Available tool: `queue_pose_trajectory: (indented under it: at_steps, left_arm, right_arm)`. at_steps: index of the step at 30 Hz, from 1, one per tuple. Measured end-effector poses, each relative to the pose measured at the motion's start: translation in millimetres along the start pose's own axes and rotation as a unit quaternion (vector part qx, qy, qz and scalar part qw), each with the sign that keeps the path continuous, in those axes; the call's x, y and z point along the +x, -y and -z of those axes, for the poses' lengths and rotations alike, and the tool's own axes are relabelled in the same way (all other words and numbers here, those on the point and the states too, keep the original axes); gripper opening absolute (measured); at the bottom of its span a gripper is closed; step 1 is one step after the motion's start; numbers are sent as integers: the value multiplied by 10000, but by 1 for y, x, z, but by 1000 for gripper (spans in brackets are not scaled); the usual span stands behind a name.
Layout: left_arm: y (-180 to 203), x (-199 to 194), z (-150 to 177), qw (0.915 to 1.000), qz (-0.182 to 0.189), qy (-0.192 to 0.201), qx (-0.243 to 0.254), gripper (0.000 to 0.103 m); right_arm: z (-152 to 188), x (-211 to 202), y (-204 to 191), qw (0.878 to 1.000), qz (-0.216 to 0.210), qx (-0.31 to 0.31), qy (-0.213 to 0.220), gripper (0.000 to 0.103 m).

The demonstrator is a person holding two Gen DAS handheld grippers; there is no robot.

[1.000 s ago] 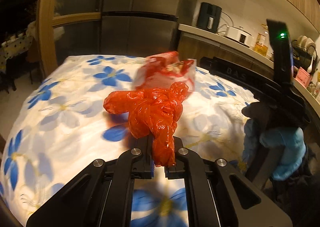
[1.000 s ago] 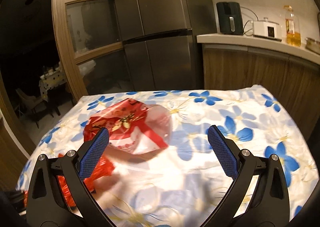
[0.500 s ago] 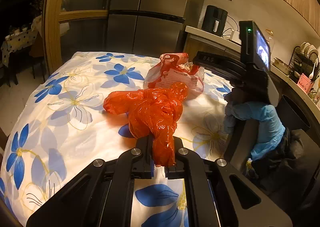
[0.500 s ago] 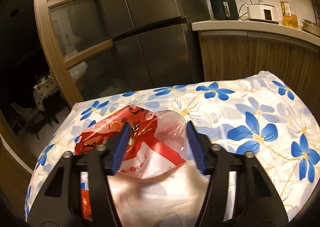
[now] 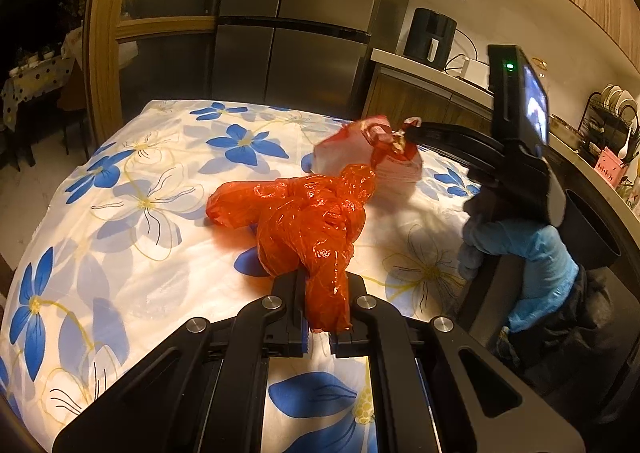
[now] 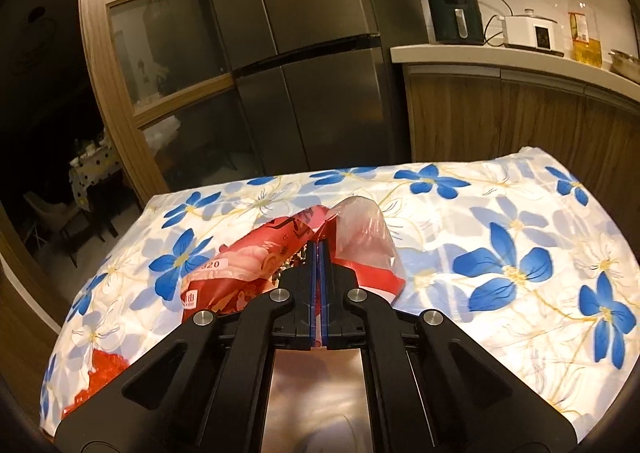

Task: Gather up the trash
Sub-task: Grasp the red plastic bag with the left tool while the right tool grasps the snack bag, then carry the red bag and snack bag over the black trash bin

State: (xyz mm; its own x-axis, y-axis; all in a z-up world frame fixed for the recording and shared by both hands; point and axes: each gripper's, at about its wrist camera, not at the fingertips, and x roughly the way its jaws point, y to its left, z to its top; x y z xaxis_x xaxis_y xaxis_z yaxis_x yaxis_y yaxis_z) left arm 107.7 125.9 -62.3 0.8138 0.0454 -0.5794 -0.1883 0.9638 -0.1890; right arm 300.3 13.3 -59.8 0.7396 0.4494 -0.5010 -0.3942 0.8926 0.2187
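Right wrist view: my right claw pinched the wrapper for lifting off the desk; left claw clamped the orange bag.

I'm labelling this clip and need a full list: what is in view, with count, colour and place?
Knotted plastic bag: one, orange, on the tablecloth, tail pinched in the left gripper.
Printed bag: one, red and white, on the tablecloth, pinched in the right gripper.
Tablecloth: one, white with blue flowers, covering the table.
Fridge: one, steel grey, behind the table.
Air fryer: one, dark, on the counter.
Cooker: one, white, beside the air fryer.
Oil bottle: one, yellow, on the counter.
Dish rack: one, black, far right.
Left gripper: black, jaws shut.
Right gripper: black, blue pads, jaws shut.
Gloved hand: one, blue, holding the right gripper.
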Motion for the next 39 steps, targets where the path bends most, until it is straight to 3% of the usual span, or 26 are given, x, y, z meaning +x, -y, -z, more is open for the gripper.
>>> queue_pose_trajectory:
  at_steps: [10, 20, 39]
  left_arm:
    - [23, -7, -6, 9997, -9, 184, 130, 6]
    - [66, -13, -16, 9984, 116, 377, 407, 6]
    - [222, 11, -37, 9827, 1036, 613, 1405, 6]
  right_arm:
    - [-6, -50, 19, 9993, 81, -118, 343, 1]
    - [-10, -110, 69, 9971, 310, 0, 696, 1]
    - [-4, -211, 210, 9799, 1453, 564, 1244, 1]
